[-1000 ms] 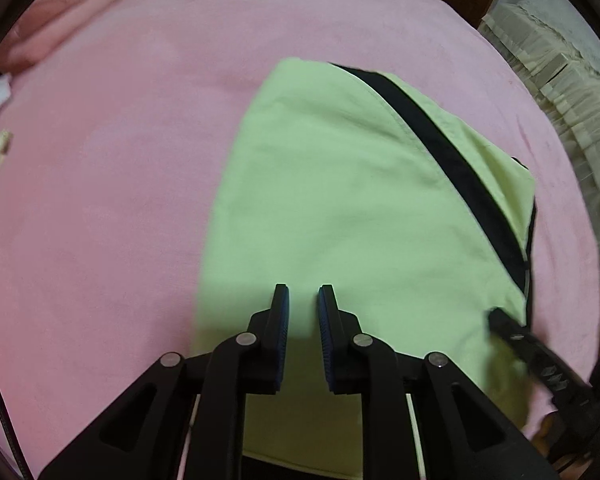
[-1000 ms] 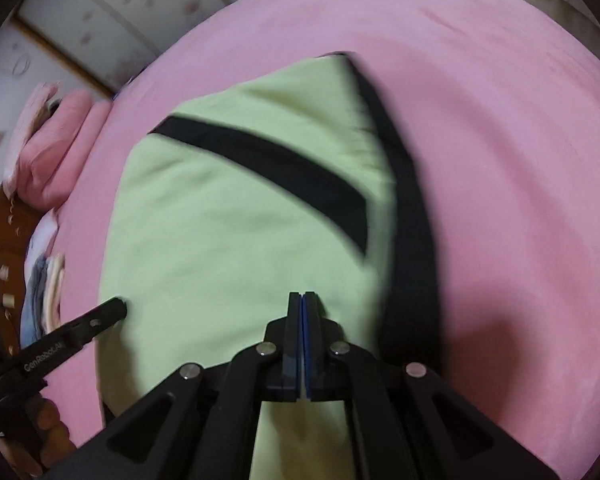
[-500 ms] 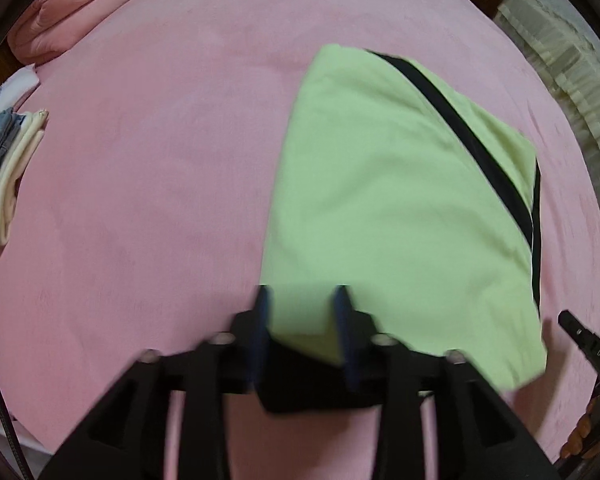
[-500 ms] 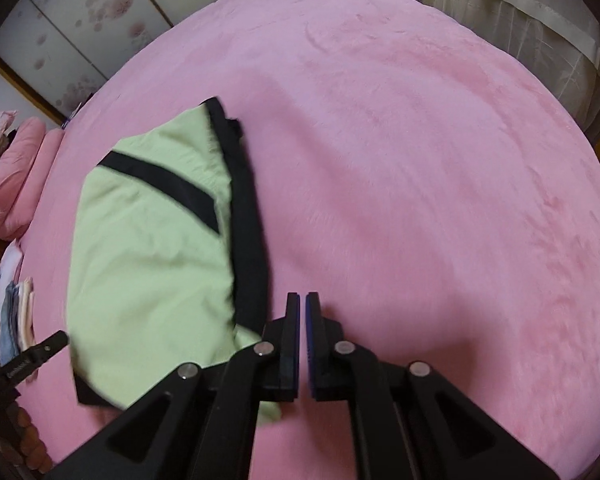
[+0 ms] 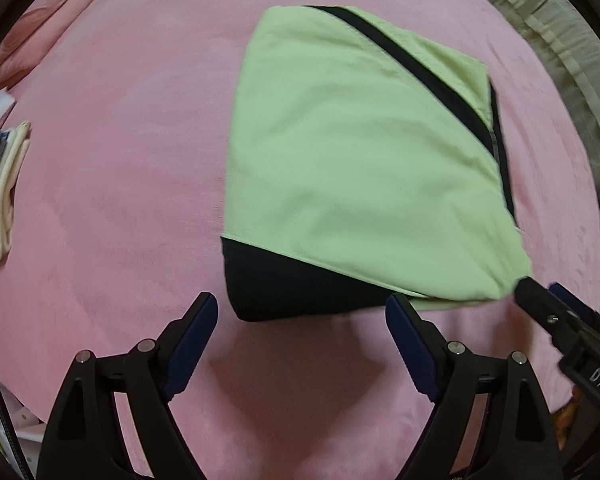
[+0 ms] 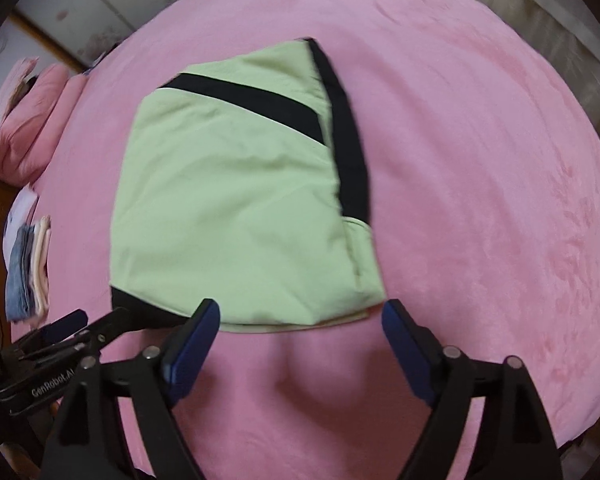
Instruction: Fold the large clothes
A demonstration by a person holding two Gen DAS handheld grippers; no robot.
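Nearest, the left gripper (image 5: 302, 316) is seen spread wide with nothing held between its fingers, just short of the black near corner of the folded garment (image 5: 356, 152). The right gripper (image 6: 300, 320) is likewise spread wide and holds nothing, its fingers set just before the garment's near edge. The garment, pale green with black bands, is laid flat on the pink blanket (image 6: 480, 168). Bare blanket is seen on every side of it. Farther left, a small stack of folded clothes (image 5: 0, 192) is seen at the blanket's edge, with pink pillows (image 6: 32, 120) beyond.
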